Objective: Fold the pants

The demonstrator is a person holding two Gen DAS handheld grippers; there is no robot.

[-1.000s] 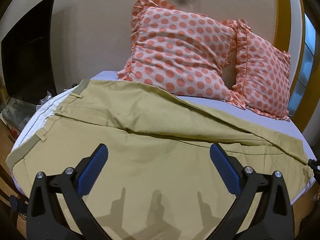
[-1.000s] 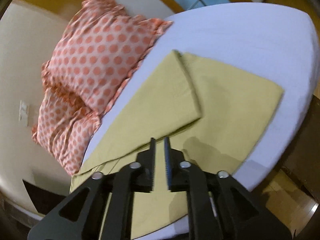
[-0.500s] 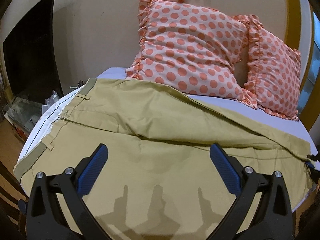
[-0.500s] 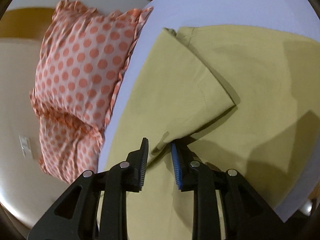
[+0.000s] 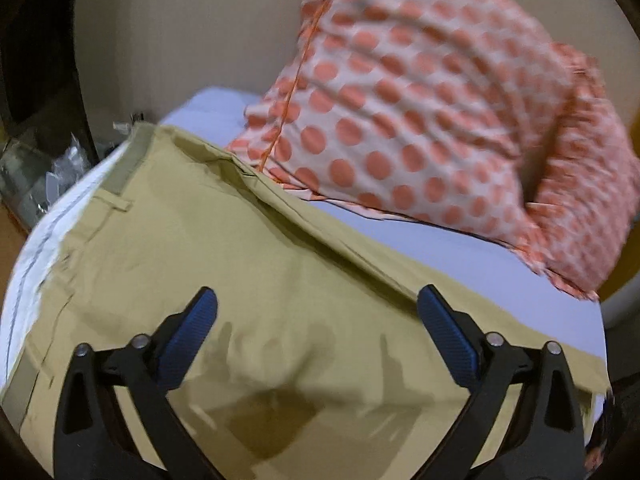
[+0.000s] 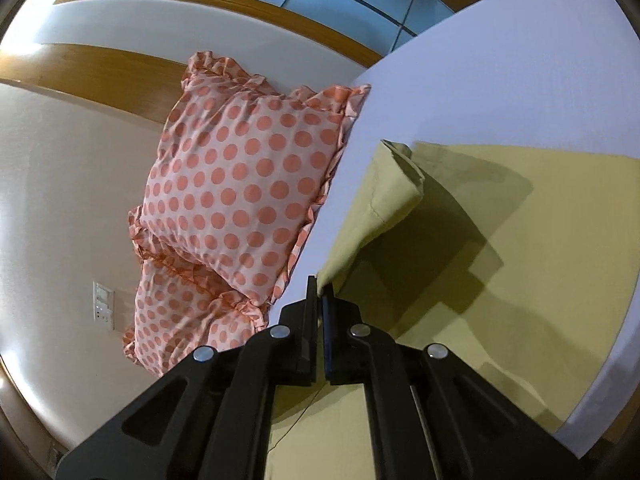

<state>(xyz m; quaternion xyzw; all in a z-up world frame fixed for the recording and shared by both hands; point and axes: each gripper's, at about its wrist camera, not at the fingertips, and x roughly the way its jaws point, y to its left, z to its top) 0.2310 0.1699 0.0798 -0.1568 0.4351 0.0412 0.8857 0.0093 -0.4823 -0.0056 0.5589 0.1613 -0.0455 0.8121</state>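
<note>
I held the left gripper (image 5: 316, 312) above the khaki pants (image 5: 280, 280), its blue-padded fingers (image 5: 192, 332) spread wide and gripping nothing, their shadow falling on the cloth below. The pants lay spread across the near part of the bed (image 5: 460, 248), which was covered in a pale lavender sheet. The waistband (image 5: 132, 160) with its belt loop sat at the far left, where the white inner lining showed along the edge. The left wrist picture was blurred. Two pink pillows (image 5: 420, 100) with coral dots leaned against the beige wall at the far side of the bed, the edge of one touching the far fold of the pants.

On the other side, my right gripper (image 6: 319, 300) was clenched on a fold of the pants (image 6: 520, 240), the jaws nearly together with fabric pinched between them. A leg section (image 6: 384, 200) rose off the sheet from that grip, throwing a dark shadow on the flat cloth to its right. The pillows (image 6: 248, 184) stood to the left, with a wall switch plate (image 6: 103, 304) beyond.
</note>
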